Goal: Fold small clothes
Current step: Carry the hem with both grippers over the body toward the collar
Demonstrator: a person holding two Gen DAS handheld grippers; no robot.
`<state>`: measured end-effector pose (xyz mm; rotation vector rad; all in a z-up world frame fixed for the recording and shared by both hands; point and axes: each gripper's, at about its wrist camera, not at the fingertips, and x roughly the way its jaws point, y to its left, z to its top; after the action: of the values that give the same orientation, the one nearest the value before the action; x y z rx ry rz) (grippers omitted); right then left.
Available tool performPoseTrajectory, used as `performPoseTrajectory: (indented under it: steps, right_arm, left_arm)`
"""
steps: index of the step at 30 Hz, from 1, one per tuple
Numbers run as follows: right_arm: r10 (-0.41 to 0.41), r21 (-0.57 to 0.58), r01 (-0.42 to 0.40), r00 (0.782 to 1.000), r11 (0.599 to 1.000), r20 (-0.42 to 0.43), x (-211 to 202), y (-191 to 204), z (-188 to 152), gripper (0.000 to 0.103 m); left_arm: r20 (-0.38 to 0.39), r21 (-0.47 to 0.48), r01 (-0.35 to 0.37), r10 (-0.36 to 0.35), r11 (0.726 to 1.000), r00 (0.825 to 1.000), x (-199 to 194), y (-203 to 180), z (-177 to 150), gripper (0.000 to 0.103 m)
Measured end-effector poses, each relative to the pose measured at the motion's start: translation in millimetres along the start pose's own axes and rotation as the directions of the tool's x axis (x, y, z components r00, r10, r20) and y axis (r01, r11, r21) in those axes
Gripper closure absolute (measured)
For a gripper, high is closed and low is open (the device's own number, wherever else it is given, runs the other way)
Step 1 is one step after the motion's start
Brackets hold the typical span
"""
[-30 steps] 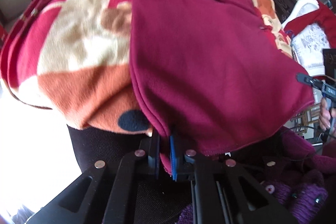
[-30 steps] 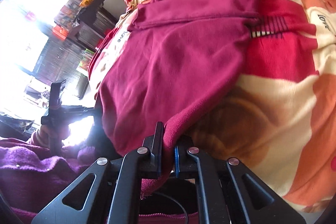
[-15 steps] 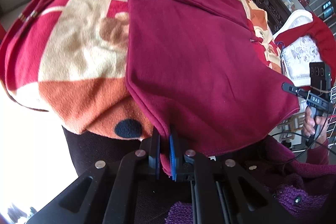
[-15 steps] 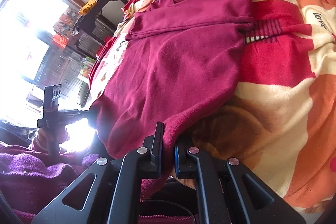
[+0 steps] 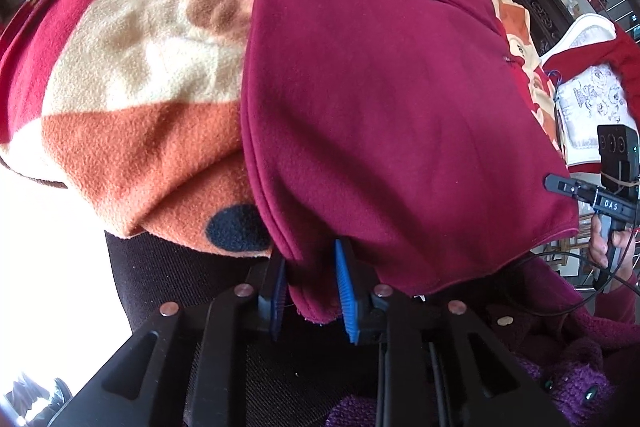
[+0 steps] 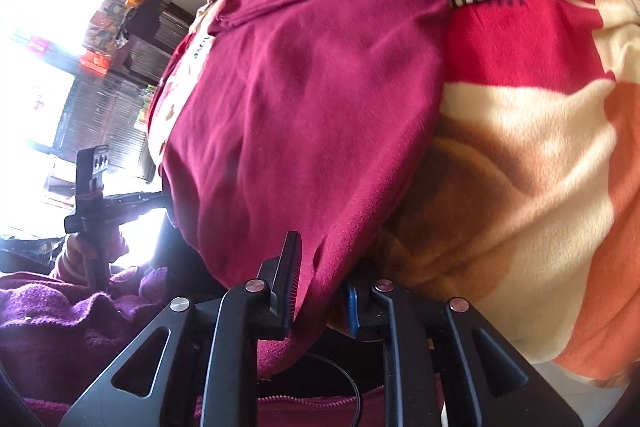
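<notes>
Lying on the blanket (image 5: 132, 75), the top (image 5: 380, 87) is running its long axis toward twelve o'clock, collar far, hem hanging off the near edge. The left gripper (image 5: 310, 287) is standing with jaws parted, a hem corner drooping loosely between them. The right gripper (image 6: 322, 283) is likewise gaping around the opposite corner. Both are sitting equally near, so the hem probably needs carrying toward the collar.

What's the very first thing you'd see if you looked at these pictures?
A big maroon top fills the middle, spread over a fuzzy blanket in red, cream and orange. At the bottom, the left gripper and the right gripper each stand open around a corner of its near hem.
</notes>
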<state>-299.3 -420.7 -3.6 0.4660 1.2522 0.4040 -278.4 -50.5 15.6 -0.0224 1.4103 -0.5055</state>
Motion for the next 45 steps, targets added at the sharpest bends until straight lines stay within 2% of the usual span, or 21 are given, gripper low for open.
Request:
performPoseTrajectory:
  steps: [6,9,13,17,22,26,28,32,34,36,41,45]
  right_arm:
    - [-0.028,-0.033,0.028,0.999,0.999,-0.021,7.3,4.8,-1.6,0.102]
    - [-0.052,-0.088,0.051,0.999,0.995,-0.010,3.3,15.9,-0.4,0.103]
    - [0.000,-0.108,0.006,0.999,0.994,0.053,-15.2,28.8,7.9,0.103]
    - [0.064,-0.114,-0.047,0.987,0.992,0.145,-41.3,36.5,21.6,0.103]
    - [0.119,-0.094,-0.097,0.955,0.991,0.272,-67.3,35.2,48.4,0.103]
    - [0.085,-0.080,-0.061,0.933,0.995,0.350,-77.7,32.4,76.9,0.103]
    - [0.075,-0.075,-0.050,0.923,0.996,0.378,-80.9,31.2,93.9,0.103]
    - [0.005,-0.062,0.023,0.906,0.998,0.424,-83.5,24.8,129.5,0.103]
    - [-0.037,-0.041,0.062,0.898,0.997,0.438,-81.6,17.5,154.8,0.103]
    - [-0.048,-0.025,0.066,0.897,0.998,0.440,-78.5,8.4,172.8,0.103]
    - [-0.070,0.039,0.059,0.903,0.998,0.424,-55.7,-14.2,224.1,0.103]
    - [-0.127,0.088,0.100,0.909,0.991,0.397,-31.1,-34.7,259.1,0.103]
  left_arm:
    - [0.003,-0.005,-0.005,0.005,1.000,1.000,3.7,-4.4,0.8,0.080]
    - [0.016,0.020,-0.035,0.034,0.999,0.999,-0.8,-7.4,0.1,0.094]
    - [0.044,0.038,0.013,-0.015,0.999,0.999,-22.5,-5.3,2.1,0.095]
    - [0.132,0.025,0.086,-0.089,0.996,0.987,-60.8,5.2,17.6,0.096]
    - [0.260,0.015,0.137,-0.137,0.990,0.956,-97.7,13.7,53.1,0.096]
    - [0.358,0.025,0.139,-0.138,0.990,0.924,-116.1,10.7,94.8,0.096]
    - [0.391,0.040,0.130,-0.135,0.991,0.911,-121.5,4.7,117.9,0.096]
    - [0.445,0.039,0.094,-0.101,0.995,0.890,-121.9,-2.9,167.4,0.096]
    - [0.450,0.029,0.095,-0.098,0.995,0.888,-116.3,-1.8,190.1,0.096]
    - [0.457,0.001,0.075,-0.067,0.997,0.887,-104.2,2.2,216.8,0.096]
    - [0.430,-0.054,0.046,-0.018,0.997,0.903,-66.4,15.4,268.6,0.096]
    - [0.408,-0.108,0.038,0.010,0.993,0.913,-34.9,30.2,301.9,0.096]
